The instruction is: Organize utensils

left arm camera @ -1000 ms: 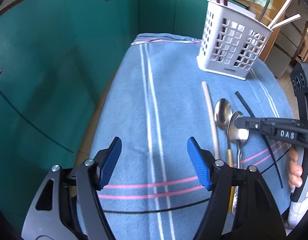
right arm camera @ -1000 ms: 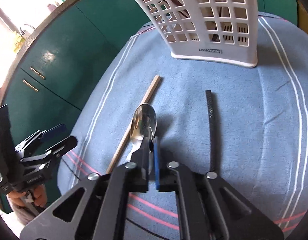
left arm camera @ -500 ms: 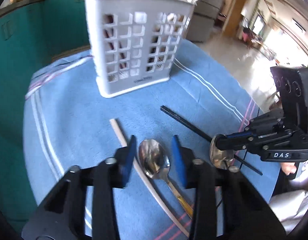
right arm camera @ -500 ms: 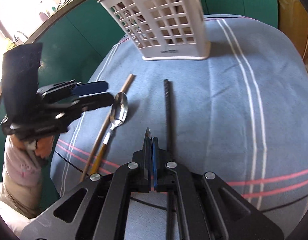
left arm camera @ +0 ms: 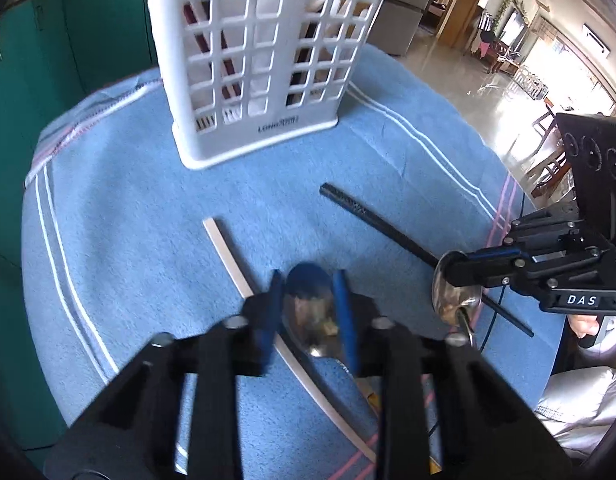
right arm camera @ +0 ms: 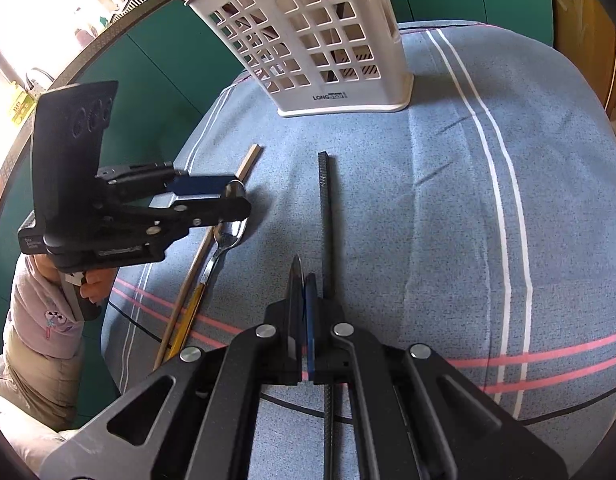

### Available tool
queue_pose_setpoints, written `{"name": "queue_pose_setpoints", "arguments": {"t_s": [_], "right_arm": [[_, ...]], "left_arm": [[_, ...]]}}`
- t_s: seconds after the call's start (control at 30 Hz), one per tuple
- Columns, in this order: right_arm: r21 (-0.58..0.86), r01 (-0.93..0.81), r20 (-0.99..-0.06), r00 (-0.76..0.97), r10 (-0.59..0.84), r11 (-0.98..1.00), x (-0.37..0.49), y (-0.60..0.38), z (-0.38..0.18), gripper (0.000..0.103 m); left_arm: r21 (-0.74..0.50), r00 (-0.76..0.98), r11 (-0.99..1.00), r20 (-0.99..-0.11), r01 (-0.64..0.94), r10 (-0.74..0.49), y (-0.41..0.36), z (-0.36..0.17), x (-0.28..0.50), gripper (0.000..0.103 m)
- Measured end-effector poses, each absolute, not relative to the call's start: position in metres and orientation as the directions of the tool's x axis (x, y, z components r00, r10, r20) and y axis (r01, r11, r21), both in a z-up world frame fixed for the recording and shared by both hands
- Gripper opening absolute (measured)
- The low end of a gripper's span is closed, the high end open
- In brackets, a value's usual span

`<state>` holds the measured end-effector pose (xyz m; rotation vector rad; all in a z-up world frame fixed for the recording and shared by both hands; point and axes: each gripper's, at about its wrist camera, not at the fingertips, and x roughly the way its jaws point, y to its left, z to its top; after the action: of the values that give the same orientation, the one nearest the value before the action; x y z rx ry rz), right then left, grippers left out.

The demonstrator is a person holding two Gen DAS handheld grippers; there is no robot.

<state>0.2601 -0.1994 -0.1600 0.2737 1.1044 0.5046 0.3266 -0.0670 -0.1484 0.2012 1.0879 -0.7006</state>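
Left claw (left arm camera: 308, 312) low w/ fingers straddling gold-handled spoon (left arm camera: 308, 312), narrowly apart; right claw (right arm camera: 302, 280) clamped on silver spoon (left arm camera: 453, 294), raised.

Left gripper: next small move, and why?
Probably close the fingers on the gold-handled spoon. The left gripper already straddles its bowl, and the spoon lies flat on the cloth beside the beige chopstick, apparently not yet clamped. The right gripper already holds a silver spoon, so both could then go to the basket.
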Motion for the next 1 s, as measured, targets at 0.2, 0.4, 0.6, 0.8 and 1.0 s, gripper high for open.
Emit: {"name": "queue_pose_setpoints", "arguments": {"t_s": [0.2, 0.4, 0.6, 0.8, 1.0], "right_arm": [[0.444, -0.247, -0.78, 0.366, 0.508, 0.861, 0.258, -0.198, -0.154, 0.002], [0.382, -0.247, -0.768, 0.451, 0.455, 0.891, 0.253, -0.2, -0.126, 0.002], [0.221, -0.258, -0.707, 0.621, 0.337, 0.94, 0.249, -0.194, -0.068, 0.002], [0.062, -0.245, -0.569, 0.788, 0.236, 0.968, 0.262, -0.194, 0.019, 0.002], [-0.085, -0.17, -0.399, 0.909, 0.122, 0.982, 0.291, -0.175, 0.092, 0.002]], "left_arm": [[-0.201, 0.305, 0.782, -0.841, 0.59, -0.447, -0.066, -0.141, 0.317, 0.003], [-0.104, 0.49, 0.864, -0.787, 0.493, -0.375, -0.066, -0.113, 0.298, 0.003], [0.029, 0.761, 0.924, -0.577, 0.381, -0.296, -0.063, -0.033, 0.262, 0.003], [0.062, 0.944, 0.967, -0.239, 0.249, -0.228, -0.048, 0.08, 0.245, 0.003], [0.074, 0.988, 0.989, -0.101, 0.126, -0.118, -0.062, 0.132, 0.276, 0.003]]}}
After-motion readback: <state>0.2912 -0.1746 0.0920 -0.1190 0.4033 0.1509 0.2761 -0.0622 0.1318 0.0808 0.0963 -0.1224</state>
